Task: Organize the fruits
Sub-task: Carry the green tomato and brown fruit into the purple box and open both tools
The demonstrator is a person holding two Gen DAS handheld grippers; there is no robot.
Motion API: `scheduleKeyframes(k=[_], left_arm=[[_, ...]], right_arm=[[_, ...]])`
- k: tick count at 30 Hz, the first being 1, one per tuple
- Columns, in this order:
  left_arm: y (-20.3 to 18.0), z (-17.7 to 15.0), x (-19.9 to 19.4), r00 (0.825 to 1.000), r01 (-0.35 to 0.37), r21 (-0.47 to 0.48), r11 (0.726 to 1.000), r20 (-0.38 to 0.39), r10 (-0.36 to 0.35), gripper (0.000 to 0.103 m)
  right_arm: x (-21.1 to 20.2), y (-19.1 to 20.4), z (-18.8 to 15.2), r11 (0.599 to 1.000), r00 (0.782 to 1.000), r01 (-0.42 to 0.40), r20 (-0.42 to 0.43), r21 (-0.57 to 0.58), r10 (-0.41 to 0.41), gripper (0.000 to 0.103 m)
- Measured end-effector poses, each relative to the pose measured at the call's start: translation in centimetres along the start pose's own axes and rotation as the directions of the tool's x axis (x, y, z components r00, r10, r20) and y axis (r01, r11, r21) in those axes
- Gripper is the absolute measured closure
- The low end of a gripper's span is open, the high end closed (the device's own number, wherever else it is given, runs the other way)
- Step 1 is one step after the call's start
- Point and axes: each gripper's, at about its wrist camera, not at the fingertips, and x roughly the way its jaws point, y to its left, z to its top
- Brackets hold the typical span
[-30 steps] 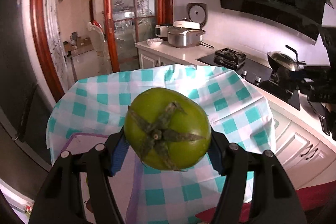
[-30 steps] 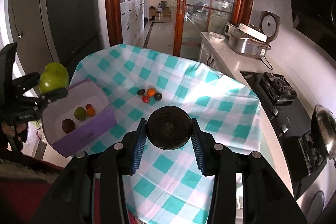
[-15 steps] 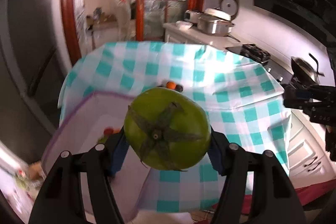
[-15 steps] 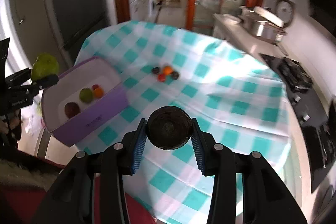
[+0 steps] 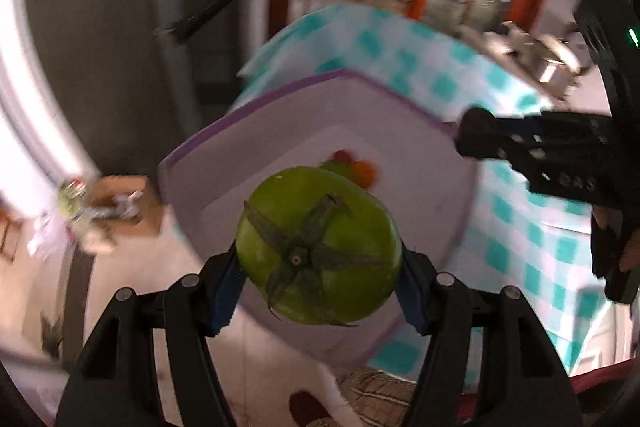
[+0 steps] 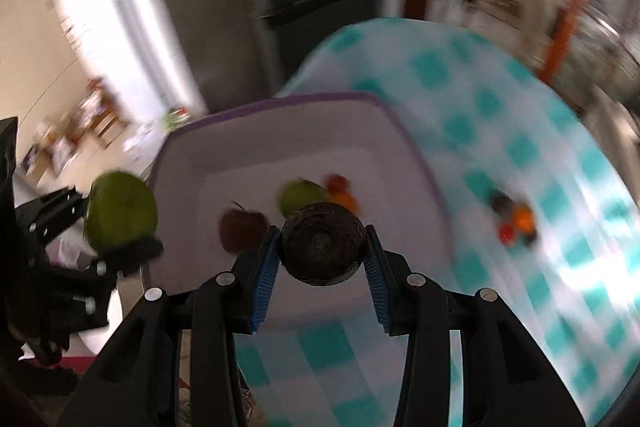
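Left gripper (image 5: pixel 319 269) pinches a green tomato (image 5: pixel 318 245), held above the purple bin (image 5: pixel 224 163) at the worktop edge. Right gripper (image 6: pixel 321 259) clamps a dark round fruit (image 6: pixel 322 243) over the same bin. Inside: reddish fruit (image 6: pixel 241 229), green fruit (image 6: pixel 298 195), small orange one (image 6: pixel 347 201). Loose fruits (image 6: pixel 514 217) on checkered cloth (image 6: pixel 500 99).

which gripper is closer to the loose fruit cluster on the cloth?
Right. The right gripper, shut on a dark fruit, sits at the bin's cloth-side wall. The left gripper, holding a green fruit, is at the bin's far side from the cluster.
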Motion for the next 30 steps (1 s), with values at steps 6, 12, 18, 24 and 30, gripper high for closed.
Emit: scheduleKeyframes(k=[6, 12, 18, 24, 30], left_arm=[[2.1, 0.4, 3.6, 0.993, -0.078, -0.118, 0.99, -0.097, 0.067, 0.038], [1.4, 2.6, 8.7, 0.975, -0.112, -0.152, 0.982, -0.208, 0.079, 0.038], [1.8, 6.6, 14.2, 0.945, -0.188, -0.169, 0.968, -0.3, 0.131, 0.038], [3.2, 7.3, 18.8, 0.894, -0.236, -0.179, 0.955, -0.425, 0.141, 0.038], [3.3, 6.4, 20.1, 0.872, -0.239, -0.163, 0.957, -0.47, 0.138, 0.037]], right_arm=[[7.7, 0.1, 2.9, 0.991, 0.984, -0.11, -0.148, -0.08, 0.097, 0.062], [15.2, 0.1, 2.1, 0.962, 0.888, -0.205, -0.447, -0.181, 0.105, 0.062], [18.7, 0.8, 0.4, 0.94, 0.814, -0.255, -0.575, -0.225, 0.082, 0.062], [20.2, 1.1, 0.8, 0.947, 0.797, -0.248, -0.598, -0.206, 0.079, 0.059], [19.2, 0.8, 1.4, 0.962, 0.823, -0.222, -0.56, -0.162, 0.096, 0.033]])
